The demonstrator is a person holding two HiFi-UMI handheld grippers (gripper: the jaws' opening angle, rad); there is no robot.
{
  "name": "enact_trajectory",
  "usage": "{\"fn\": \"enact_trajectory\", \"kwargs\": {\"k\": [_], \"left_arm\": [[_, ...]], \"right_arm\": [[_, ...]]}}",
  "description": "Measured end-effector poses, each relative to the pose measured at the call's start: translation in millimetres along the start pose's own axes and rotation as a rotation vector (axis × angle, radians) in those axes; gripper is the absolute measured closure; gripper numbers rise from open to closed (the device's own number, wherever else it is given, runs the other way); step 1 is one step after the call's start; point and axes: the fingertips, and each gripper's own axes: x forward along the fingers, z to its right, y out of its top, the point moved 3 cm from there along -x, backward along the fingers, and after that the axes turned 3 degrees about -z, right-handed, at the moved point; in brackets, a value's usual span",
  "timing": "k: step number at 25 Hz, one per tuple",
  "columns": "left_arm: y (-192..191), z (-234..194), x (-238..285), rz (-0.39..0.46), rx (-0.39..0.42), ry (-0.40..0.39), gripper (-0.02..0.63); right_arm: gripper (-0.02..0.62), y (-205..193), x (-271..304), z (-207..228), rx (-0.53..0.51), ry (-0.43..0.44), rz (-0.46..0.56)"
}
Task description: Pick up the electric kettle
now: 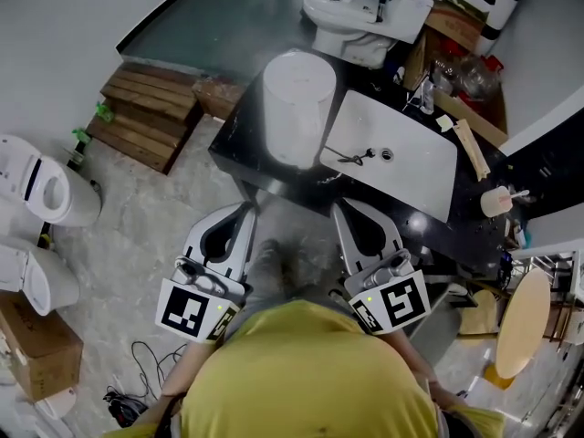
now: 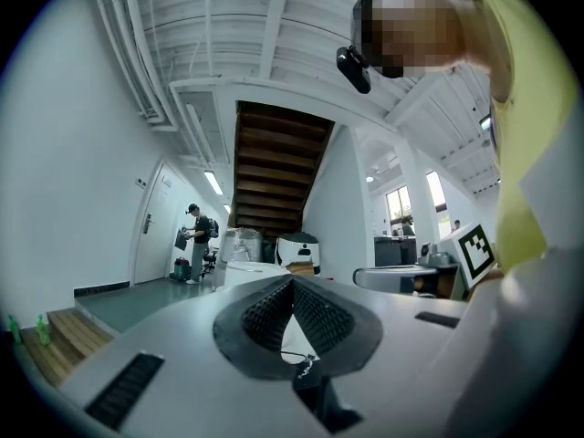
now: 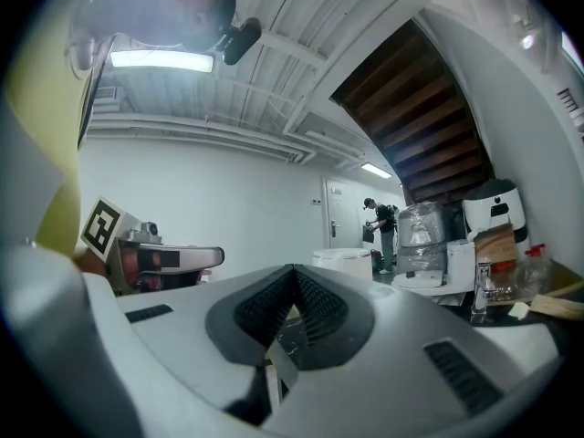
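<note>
Kettle [image 1: 297,108] ahead of left gripper [image 1: 247,212], right gripper [image 1: 338,210]

The black table [image 1: 234,150] bears a white electric kettle [image 1: 297,108] at its corner, a sink basin [image 1: 406,173] just beside, a wooden strip [image 1: 473,150] farther right.

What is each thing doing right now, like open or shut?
Left gripper: shut, empty.
Right gripper: shut, empty.
White cylinder, likely the kettle: upright on the counter, untouched.
Toilet at left: lid up.
Door: closed.
</note>
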Motion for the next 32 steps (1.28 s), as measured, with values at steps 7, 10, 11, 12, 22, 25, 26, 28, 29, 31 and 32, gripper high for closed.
{"fn": "enact_trajectory", "kwargs": {"k": [7,10,11,12,22,25,26,28,29,31,32], "left_arm": [[6,-28,35,0.003,-0.002,-0.034,0.597],[5,-40,51,-0.002,-0.008,-0.062,0.597],[5,-44,56,-0.005,-0.009,-0.073,0.597],[5,-48,61,-0.008,-0.010,-0.084,0.597],[5,-82,97,-0.009,-0.002,-0.225,0.597],[2,-86,102,-0.014,0.005,-0.261,0.598],[0,-88,104,-0.016,0.005,-0.267,0.597],[-4,-91,106,-0.018,-0.004,-0.269,0.597],[-6,-92,107,-0.019,-0.010,-0.267,0.598],[-11,-93,109,-0.023,-0.022,-0.259,0.598],[-12,-94,110,-0.027,-0.028,-0.254,0.597]], "right_arm": [[0.578,8,28,18,0.005,-0.011,0.015],[0.578,14,44,23,-0.005,-0.001,0.039],[0.578,15,49,25,-0.007,-0.001,0.043],[0.578,16,54,27,-0.011,-0.001,0.045],[0.578,20,84,38,-0.020,-0.014,0.051],[0.578,16,87,39,-0.046,0.010,0.018],[0.578,14,89,39,-0.053,0.020,0.001],[0.577,8,91,40,-0.054,0.051,-0.027],[0.577,4,92,42,-0.050,0.068,-0.039],[0.527,-4,95,44,-0.045,0.102,-0.060],[0.459,-7,97,45,-0.042,0.122,-0.071]]}}
